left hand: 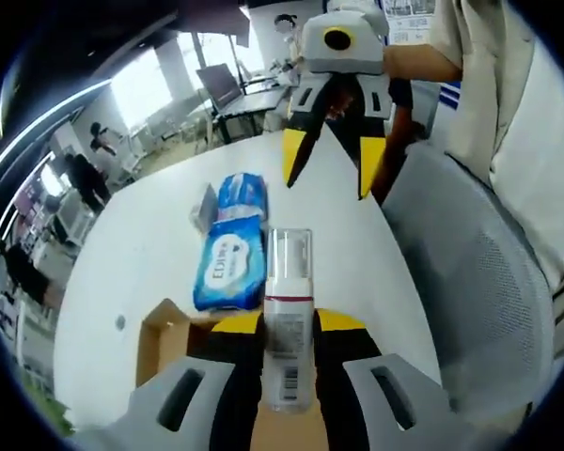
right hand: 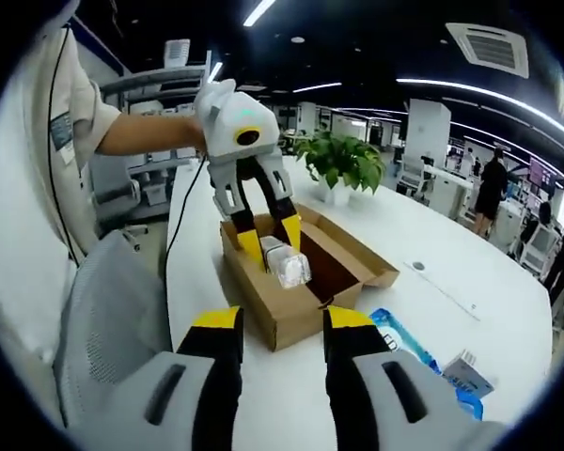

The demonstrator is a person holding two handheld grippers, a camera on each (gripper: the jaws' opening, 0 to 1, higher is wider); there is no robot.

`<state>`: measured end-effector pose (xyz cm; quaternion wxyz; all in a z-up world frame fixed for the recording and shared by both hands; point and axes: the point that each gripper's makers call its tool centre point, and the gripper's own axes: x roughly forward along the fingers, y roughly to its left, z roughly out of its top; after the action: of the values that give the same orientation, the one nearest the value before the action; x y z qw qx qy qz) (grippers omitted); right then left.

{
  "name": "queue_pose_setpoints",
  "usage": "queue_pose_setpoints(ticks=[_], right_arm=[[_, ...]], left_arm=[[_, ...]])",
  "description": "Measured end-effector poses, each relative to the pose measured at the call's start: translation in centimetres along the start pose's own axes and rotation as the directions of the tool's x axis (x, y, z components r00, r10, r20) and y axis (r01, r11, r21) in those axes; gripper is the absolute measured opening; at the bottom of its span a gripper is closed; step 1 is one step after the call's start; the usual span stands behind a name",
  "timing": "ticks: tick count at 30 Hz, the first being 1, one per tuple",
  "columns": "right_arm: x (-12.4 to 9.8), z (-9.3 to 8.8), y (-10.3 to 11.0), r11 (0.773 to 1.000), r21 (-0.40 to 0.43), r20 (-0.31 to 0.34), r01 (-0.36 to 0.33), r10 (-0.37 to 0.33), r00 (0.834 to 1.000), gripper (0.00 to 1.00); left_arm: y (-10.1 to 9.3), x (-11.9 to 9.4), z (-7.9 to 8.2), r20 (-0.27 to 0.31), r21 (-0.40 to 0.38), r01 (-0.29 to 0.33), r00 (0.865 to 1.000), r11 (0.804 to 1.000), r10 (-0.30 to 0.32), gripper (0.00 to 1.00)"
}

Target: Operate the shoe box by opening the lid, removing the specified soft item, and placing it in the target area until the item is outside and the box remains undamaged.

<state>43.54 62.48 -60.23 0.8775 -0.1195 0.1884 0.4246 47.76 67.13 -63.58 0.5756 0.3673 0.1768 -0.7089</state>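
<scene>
I see the open brown cardboard shoe box (right hand: 296, 282) resting on the white worktop (right hand: 470, 282), flaps spread outward. Directly above its cavity, my left tool (right hand: 274, 246) pinches a clear plastic bottle with a white label and barcode (left hand: 288, 319) between its yellow-tipped jaws (the bottle projects forward past the tips). A blue soft pack of wet wipes (left hand: 232, 246) lies on the worktop outside the box, a small grey-and-white carton (right hand: 467, 373) just beside it. My right tool (left hand: 331, 155) hangs over the worktop with jaws spread, gripping nothing. A grey mesh chair (left hand: 470, 282) stands at the worktop edge.
</scene>
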Motion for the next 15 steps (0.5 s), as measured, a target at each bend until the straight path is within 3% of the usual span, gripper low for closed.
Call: queue_pose_setpoints(ticks=[15], right_arm=[[1.3,1.2,1.5,0.994,-0.084,-0.006,-0.065,0.064,0.998,0.2]], left_arm=[[-2.2,0.7,1.9,0.034,0.074,0.07,0.997,0.995,-0.072,0.18]])
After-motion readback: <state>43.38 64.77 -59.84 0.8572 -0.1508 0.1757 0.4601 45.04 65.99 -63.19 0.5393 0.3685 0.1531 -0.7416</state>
